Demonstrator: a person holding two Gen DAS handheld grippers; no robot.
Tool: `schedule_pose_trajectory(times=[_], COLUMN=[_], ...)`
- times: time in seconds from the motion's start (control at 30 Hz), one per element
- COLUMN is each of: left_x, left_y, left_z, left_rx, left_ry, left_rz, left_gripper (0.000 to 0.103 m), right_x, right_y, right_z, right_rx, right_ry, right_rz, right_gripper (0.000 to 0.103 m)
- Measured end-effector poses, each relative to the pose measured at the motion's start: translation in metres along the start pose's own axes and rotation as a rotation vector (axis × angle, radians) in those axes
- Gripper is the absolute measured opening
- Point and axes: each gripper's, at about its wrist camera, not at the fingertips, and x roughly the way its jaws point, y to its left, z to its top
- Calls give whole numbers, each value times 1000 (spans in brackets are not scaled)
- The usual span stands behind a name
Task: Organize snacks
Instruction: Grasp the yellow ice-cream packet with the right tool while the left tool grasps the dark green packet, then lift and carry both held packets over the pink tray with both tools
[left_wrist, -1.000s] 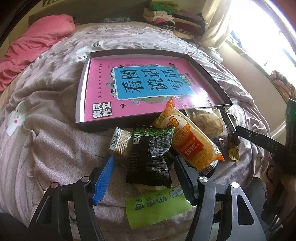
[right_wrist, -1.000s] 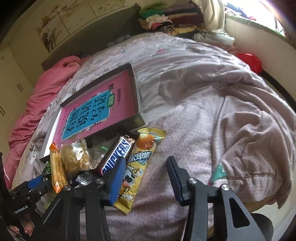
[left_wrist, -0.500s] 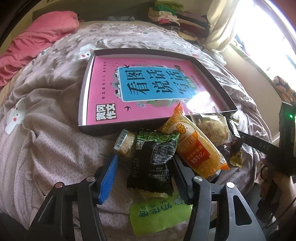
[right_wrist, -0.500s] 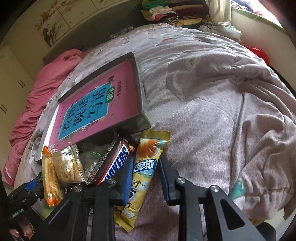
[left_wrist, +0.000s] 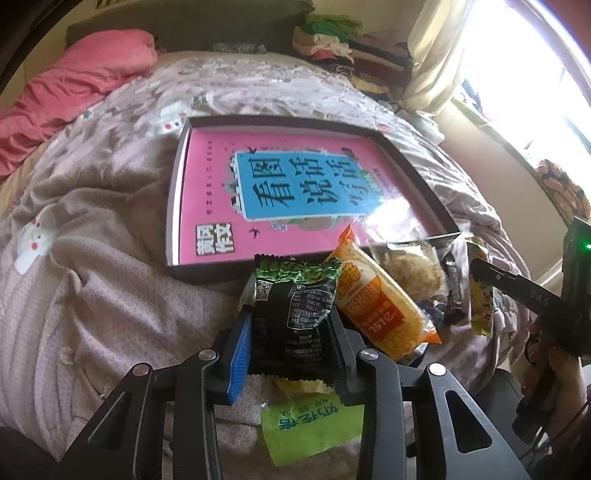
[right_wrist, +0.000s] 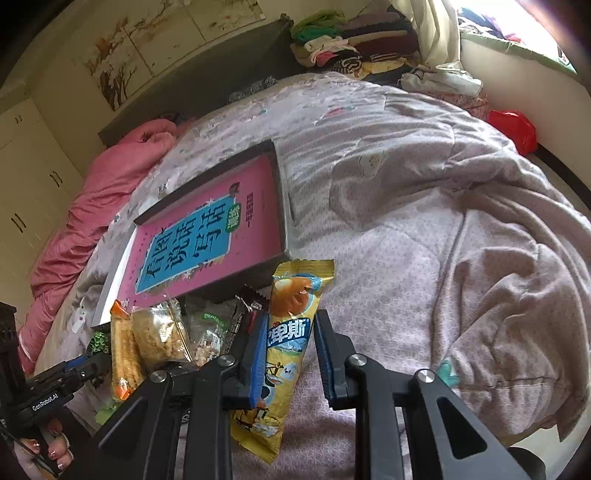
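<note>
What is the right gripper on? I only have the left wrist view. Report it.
Observer: The right gripper has one finger on each side of a long yellow packet, near its middle.
Operator: Confirm the grip.
Observer: The blue pad nearer the snack pile touches the wrapper. I cannot tell whether the other pad does.
Operator: Tell me what lies beside it.
Observer: A dark bar wrapper lies along the packet's pile side, partly hidden behind that finger.
</note>
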Motion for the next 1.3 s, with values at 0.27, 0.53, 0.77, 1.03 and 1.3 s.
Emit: schedule_pose_trajectory(times=[0.27,0.53,0.77,1.03,1.3], left_x=[-17,-30,-35,-33,-20], left_y=[0,5,15,25,32], left_z=[4,11,20,36,52], left_rx=[2,-7,-24,-37,-60], left_ry=[-52,-97,-130,-164,-170], left_rz=[-3,8,29,59,57], left_gripper=[37,37,37,37,37], right_x=[-20,-32,-33,-27,-11], right_y=[4,24,39,59,68], right_z=[10,23,38,55,71], right_rx=[-3,-50,-76,-115,-124], right_ry=[-59,-105,-135,-177,-194], right_rz=[7,20,34,42,32], right_gripper=[25,25,25,25,25])
